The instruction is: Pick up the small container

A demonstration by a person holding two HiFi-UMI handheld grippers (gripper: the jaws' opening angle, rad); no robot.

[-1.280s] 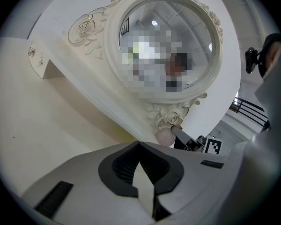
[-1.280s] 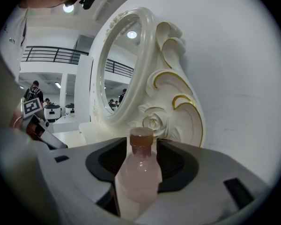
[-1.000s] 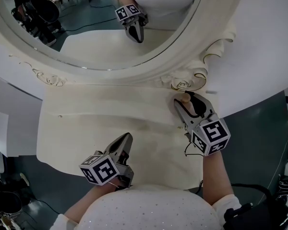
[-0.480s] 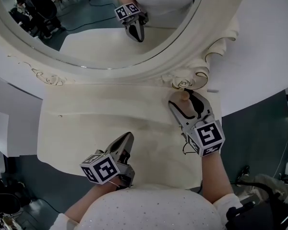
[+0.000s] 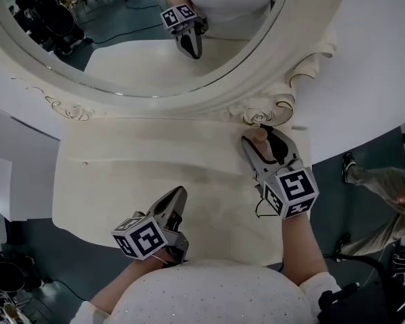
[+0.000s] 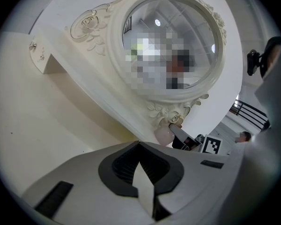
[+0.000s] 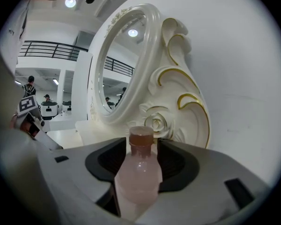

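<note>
The small container [image 7: 138, 172] is seen clasped in the right gripper's [image 7: 141, 144] just-closing jaws only from that gripper; overhead, merely its cap is seen, at the mirror's [image 5: 121, 46] five o'clock. The left gripper [image 6: 139, 146] is shut.

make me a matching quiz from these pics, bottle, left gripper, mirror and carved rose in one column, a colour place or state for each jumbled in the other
Column one:
1. small bottle
2. left gripper
3. mirror
4. carved rose

Column two:
a. oval, shows a gripper's reflection
b. jaws together, nothing between them
c. sits at the foot of the frame
d. pale pink, with a darker cap

Pairs: 1-d, 2-b, 3-a, 4-c
</note>
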